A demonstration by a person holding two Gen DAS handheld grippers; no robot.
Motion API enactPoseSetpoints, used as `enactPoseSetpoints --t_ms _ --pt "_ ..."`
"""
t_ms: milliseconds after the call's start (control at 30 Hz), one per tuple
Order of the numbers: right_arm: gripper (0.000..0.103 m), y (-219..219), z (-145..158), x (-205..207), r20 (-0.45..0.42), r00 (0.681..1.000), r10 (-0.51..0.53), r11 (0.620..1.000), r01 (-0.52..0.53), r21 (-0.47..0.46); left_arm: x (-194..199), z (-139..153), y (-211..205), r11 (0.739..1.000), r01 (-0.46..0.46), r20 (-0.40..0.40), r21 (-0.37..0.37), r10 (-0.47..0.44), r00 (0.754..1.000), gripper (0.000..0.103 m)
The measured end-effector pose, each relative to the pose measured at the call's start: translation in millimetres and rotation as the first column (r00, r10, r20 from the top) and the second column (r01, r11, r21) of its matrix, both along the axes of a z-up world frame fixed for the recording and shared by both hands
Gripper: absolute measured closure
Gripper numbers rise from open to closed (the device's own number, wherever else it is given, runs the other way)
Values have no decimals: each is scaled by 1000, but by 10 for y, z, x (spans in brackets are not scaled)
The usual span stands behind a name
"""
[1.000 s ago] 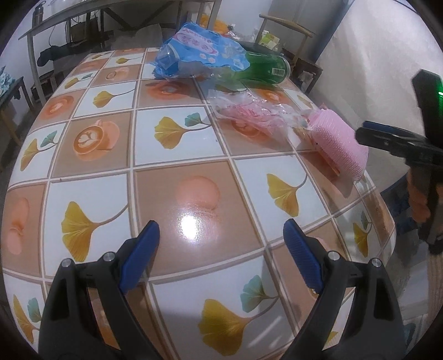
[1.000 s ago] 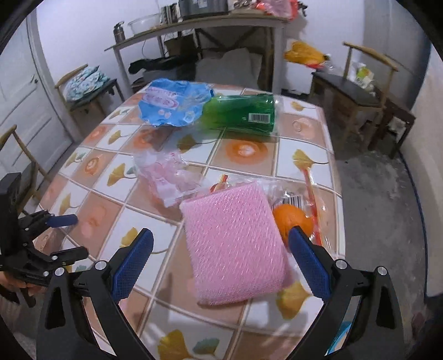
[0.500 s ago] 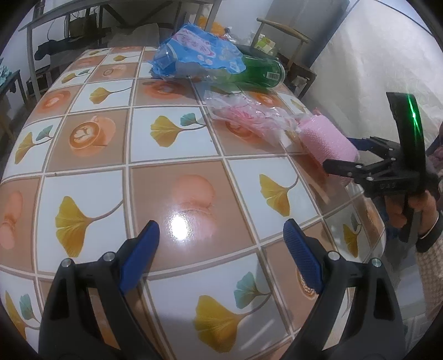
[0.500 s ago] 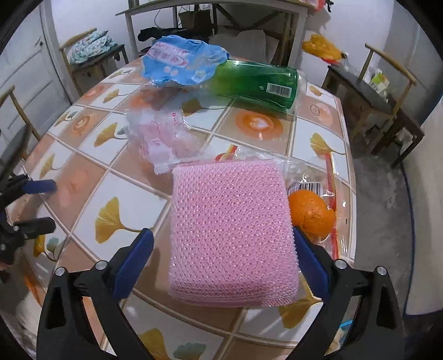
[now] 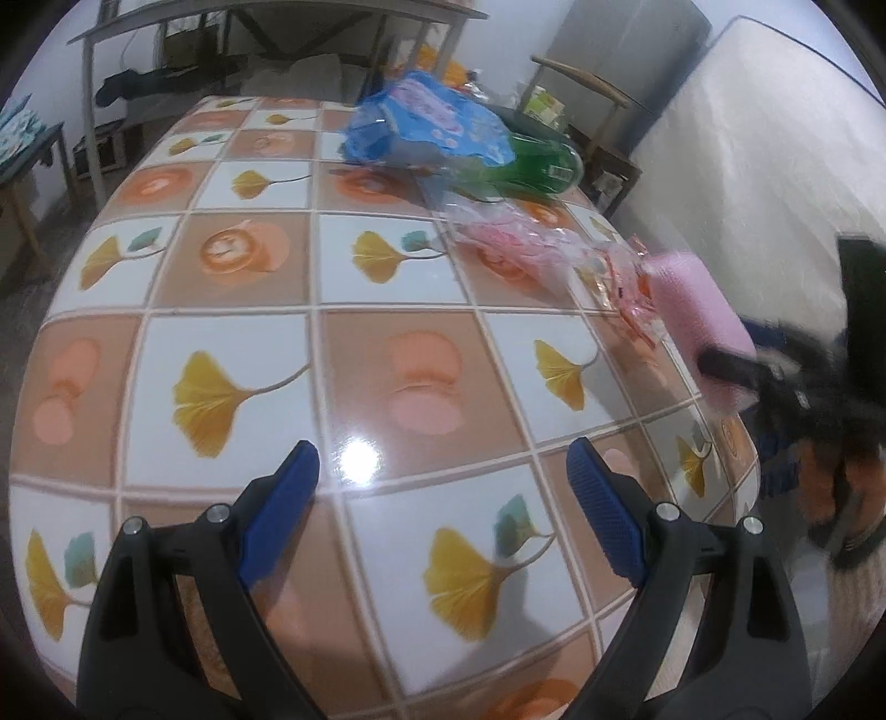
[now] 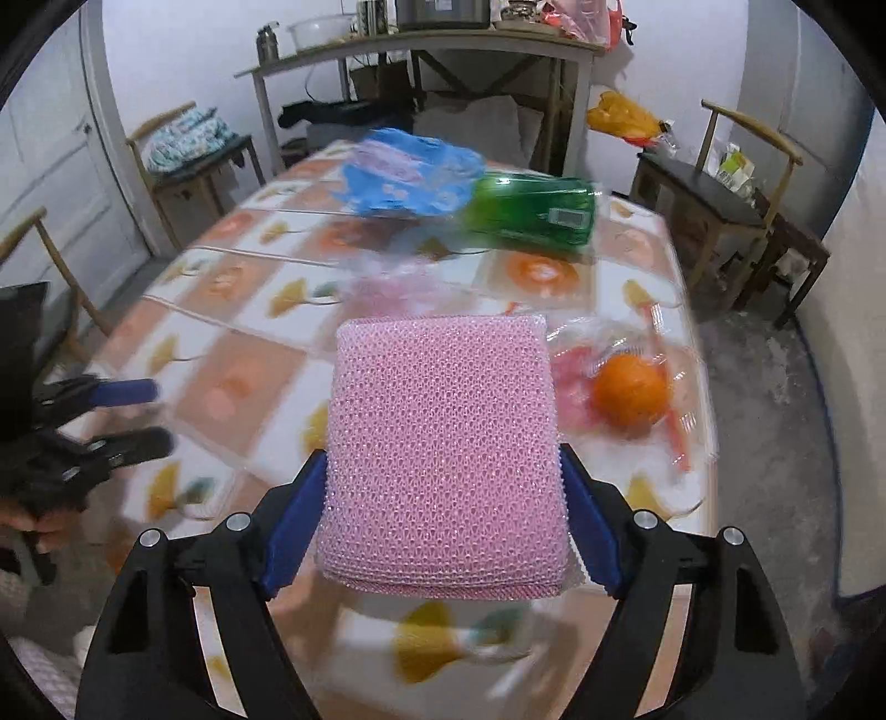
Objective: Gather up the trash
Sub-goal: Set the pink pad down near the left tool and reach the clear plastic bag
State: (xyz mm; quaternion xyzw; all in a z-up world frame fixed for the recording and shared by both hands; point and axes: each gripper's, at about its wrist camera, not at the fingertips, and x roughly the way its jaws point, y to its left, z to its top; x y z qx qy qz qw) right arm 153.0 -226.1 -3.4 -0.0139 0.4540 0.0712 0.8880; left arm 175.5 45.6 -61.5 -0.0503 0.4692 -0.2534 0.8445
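Observation:
A pink foam-net pad point(image 6: 443, 443) sits between the blue pads of my right gripper point(image 6: 440, 459). The jaws are closing and both pads touch its sides; the pad stays sharp while the table behind blurs. From the left wrist the same pad point(image 5: 692, 299) shows at the table's right edge with the blurred right gripper point(image 5: 775, 376) on it. My left gripper point(image 5: 437, 448) is open over bare tiles with nothing between its fingers. Farther back lie a crumpled blue bag point(image 6: 410, 171), a green bottle point(image 6: 531, 216) and a clear pink wrapper point(image 5: 515, 249).
An orange point(image 6: 628, 390) lies in a clear wrapper right of the pad. The tiled table point(image 5: 221, 387) drops off close on the right. Wooden chairs point(image 6: 736, 183) stand right and left, a bench table point(image 6: 421, 44) at the back, a white mattress point(image 5: 747, 166) to the right.
My right gripper moved forward around the pink pad and closed onto its sides. The left gripper drifted a little across the table, still open.

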Motion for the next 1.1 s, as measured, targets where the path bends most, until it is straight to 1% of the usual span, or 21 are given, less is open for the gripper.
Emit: enactPoseSetpoints --t_ms 133,233,300,367,433,467,533,633,733,800,833,900,967,1033,1100 --pt "25 257 -155 -131 -25 999 -21 994 24 110 -21 33 147 1000 -24 -8 6 24 1000 16" --pt "23 458 -327 -121 -51 998 -32 980 41 196 -38 73 247 999 -34 -8 10 34 999 16" --pt "22 593 -436 -85 -87 996 -7 974 26 226 -41 101 292 999 -39 -3 11 39 999 16" --pt "20 720 -503 -64 -128 990 64 972 -32 234 -38 122 342 999 -51 5 9 51 999 16" --pt "18 772 -500 -78 -145 982 124 962 -84 259 -26 108 374 998 -61 -2 2 61 998 16" --pt "15 772 -488 -94 -145 979 141 956 -97 276 -23 94 385 998 -63 -7 -2 63 998 16" --pt "13 720 -429 -123 -138 977 161 941 -110 319 0 48 391 997 -69 -28 -16 69 997 16" --pt "12 561 -334 -134 -118 980 161 915 -104 389 35 -8 368 998 -64 -47 -21 63 997 16" --pt "12 321 -181 -79 -70 990 118 893 -75 444 61 -30 341 999 -52 -47 -14 51 998 16" --pt "12 165 -54 28 -28 997 68 898 -49 438 79 -34 337 999 -48 -44 -8 47 998 16" --pt "12 115 16 119 -9 999 42 914 -35 405 95 -39 335 999 -46 -43 -5 46 998 16" --pt "12 91 123 315 24 999 23 946 -30 322 112 -46 327 999 -46 -44 -1 46 998 16" --pt "12 128 187 561 45 998 35 969 -45 243 121 -49 324 999 -42 -48 0 41 998 16" --pt "13 172 186 778 40 997 64 975 -71 210 116 -50 316 1000 -31 -52 1 32 998 16" --pt "12 203 147 1041 16 996 88 978 -90 187 115 -56 309 1000 -22 -57 1 22 998 16"
